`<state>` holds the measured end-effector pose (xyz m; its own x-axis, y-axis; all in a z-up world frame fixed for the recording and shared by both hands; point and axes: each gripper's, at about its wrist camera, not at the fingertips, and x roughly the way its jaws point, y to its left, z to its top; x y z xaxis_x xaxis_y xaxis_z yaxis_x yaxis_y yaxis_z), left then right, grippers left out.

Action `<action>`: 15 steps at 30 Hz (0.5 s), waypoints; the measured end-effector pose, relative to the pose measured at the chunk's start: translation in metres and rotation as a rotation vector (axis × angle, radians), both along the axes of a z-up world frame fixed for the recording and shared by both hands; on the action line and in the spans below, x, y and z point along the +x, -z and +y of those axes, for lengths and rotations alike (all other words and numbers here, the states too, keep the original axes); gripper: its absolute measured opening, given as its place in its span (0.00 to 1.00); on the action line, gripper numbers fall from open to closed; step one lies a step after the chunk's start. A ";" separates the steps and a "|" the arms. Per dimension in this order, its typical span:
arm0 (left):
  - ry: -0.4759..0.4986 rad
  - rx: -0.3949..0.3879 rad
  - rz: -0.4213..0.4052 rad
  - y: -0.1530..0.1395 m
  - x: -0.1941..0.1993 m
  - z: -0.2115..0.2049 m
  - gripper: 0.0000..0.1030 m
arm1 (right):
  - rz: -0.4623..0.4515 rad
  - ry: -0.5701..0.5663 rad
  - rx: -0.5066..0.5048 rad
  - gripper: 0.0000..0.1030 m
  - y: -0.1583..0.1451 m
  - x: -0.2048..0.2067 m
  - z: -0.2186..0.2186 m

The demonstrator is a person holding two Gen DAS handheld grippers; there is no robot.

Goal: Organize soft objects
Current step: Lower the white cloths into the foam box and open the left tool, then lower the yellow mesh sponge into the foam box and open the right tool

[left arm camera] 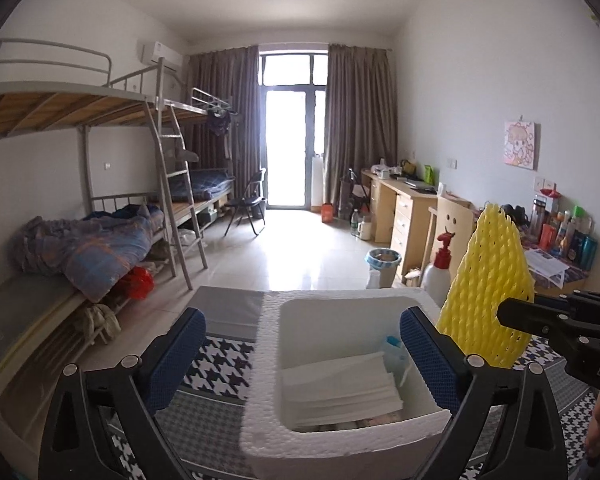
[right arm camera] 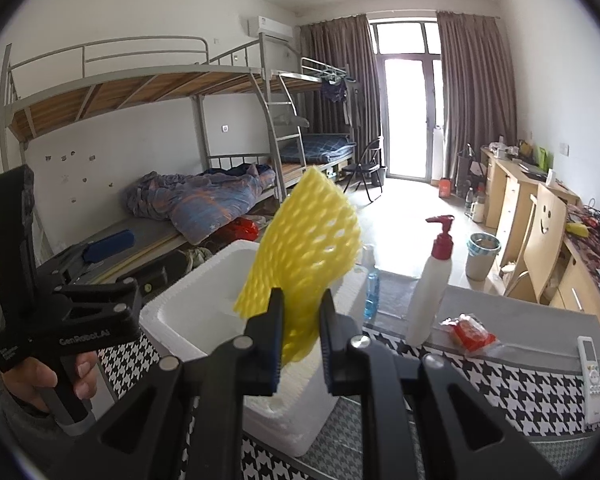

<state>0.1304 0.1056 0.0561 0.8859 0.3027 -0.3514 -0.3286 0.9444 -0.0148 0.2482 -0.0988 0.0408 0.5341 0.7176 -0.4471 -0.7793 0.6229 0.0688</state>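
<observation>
A white foam box [left arm camera: 342,440] stands on the houndstooth tablecloth and holds folded white sheets [left arm camera: 340,388]. My left gripper [left arm camera: 304,360] is open and empty, its blue pads spread over the box's left wall and inside. My right gripper [right arm camera: 300,336] is shut on a yellow foam net sleeve [right arm camera: 304,248] and holds it upright above the box's [right arm camera: 204,300] near right corner. The sleeve also shows at the right of the left wrist view [left arm camera: 488,292], with the right gripper's body beside it.
A white pump bottle with a red top [right arm camera: 428,288], a blue bottle [right arm camera: 371,284], a red packet [right arm camera: 470,332] and a white remote [right arm camera: 590,376] lie on the table to the right of the box. Bunk beds stand left, desks right.
</observation>
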 end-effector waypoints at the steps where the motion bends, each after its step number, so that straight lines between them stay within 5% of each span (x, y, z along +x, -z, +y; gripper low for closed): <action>1: -0.004 0.002 -0.002 0.000 -0.002 0.001 0.95 | 0.000 0.000 0.000 0.19 0.000 -0.001 0.002; 15: -0.066 0.012 -0.015 0.000 -0.025 0.024 0.95 | 0.006 -0.033 -0.008 0.19 0.001 -0.006 0.028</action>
<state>0.1052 0.1298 0.0564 0.8689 0.3647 -0.3346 -0.3900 0.9208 -0.0091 0.2421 -0.0706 0.0393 0.5070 0.7313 -0.4563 -0.7992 0.5971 0.0690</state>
